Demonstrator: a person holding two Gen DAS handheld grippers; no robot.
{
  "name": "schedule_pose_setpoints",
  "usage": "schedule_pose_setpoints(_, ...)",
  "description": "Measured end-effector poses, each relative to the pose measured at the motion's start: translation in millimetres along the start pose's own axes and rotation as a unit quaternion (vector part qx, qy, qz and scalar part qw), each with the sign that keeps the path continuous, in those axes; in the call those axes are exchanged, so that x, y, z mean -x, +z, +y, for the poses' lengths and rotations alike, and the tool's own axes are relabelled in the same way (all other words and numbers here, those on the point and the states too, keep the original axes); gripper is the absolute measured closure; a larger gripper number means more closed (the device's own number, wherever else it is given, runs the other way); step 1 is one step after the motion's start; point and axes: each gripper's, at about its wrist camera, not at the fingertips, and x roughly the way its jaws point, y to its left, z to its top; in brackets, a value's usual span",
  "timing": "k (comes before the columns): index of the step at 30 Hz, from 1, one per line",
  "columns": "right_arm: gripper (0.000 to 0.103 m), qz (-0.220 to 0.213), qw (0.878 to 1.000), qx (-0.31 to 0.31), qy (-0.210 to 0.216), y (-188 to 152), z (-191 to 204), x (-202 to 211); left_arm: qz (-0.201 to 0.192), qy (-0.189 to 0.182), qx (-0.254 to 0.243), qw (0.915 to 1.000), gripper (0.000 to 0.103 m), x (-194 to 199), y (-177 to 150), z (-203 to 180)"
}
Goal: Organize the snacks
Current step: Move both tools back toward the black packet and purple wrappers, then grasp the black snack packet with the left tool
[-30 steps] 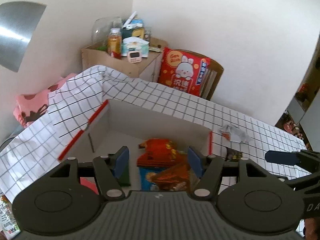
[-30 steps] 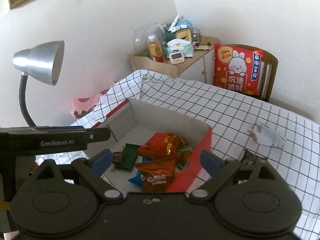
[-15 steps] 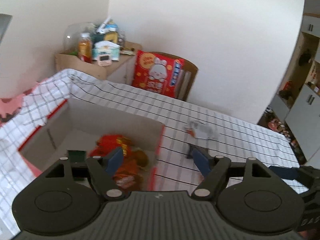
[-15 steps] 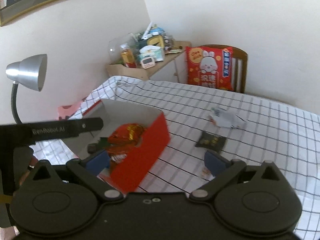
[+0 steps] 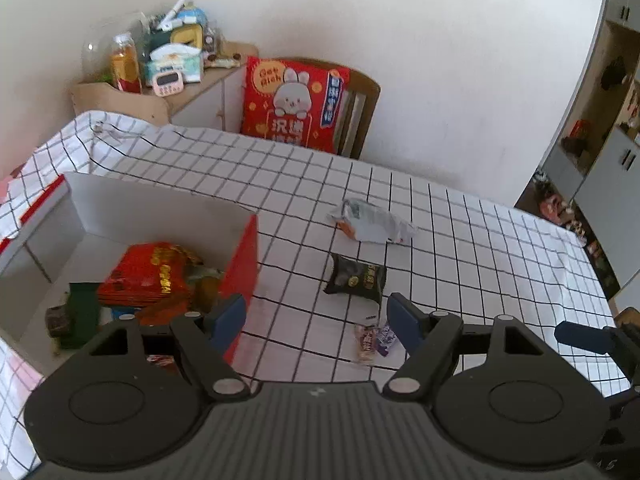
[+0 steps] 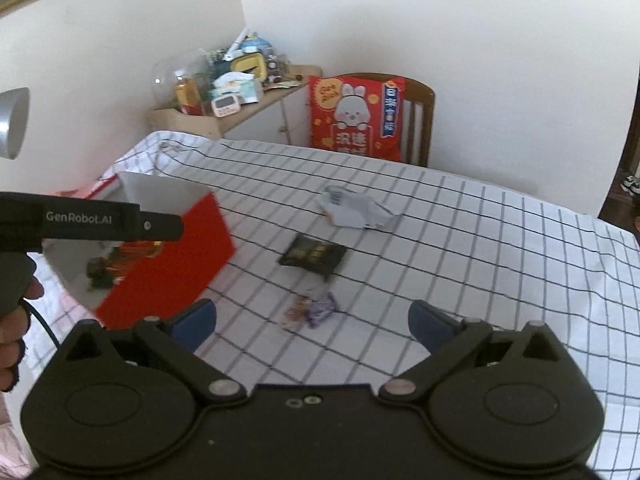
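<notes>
**Snacks half sorted, both grippers empty**

Red cardboard box w/ white inside (image 5: 240, 264) sits on the checked tablecloth (image 5: 480, 240), holding a red foil snack bag (image 5: 148, 272) & others. Right of it, loose on the cloth: black packet (image 5: 355, 277), crumpled grey-white wrapper (image 5: 372, 226), two small candies (image 5: 374, 340). Left gripper (image 5: 316, 318) is fairly wide, nothing in it; right gripper (image 6: 312, 320) is spread wide, also empty.

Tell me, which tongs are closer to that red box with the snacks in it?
Left. The left tongs hang at the red box, one finger over its corner. The right tongs hover beside it, above the small candies.
</notes>
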Motion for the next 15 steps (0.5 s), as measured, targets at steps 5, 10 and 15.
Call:
schedule_pose_setpoints(5, 0.004, 0.016, 1.0, 0.014, -0.002, 1, -17, -19, 0.05, 0.004, 0.013, 0.9986, 0.026, -32, 9, -12)
schedule_pose_setpoints(10, 0.008, 0.037, 0.999, 0.028, 0.004, 5, -33, -36, 0.093, 0.013, 0.021, 0.9953, 0.026, -58, 14, -24)
schedule_pose_setpoints(15, 0.017, 0.056, 0.997, 0.045, 0.019, 7, -37, -56, 0.109, -0.009, 0.06, 0.9922, 0.026, -83, 25, -23)
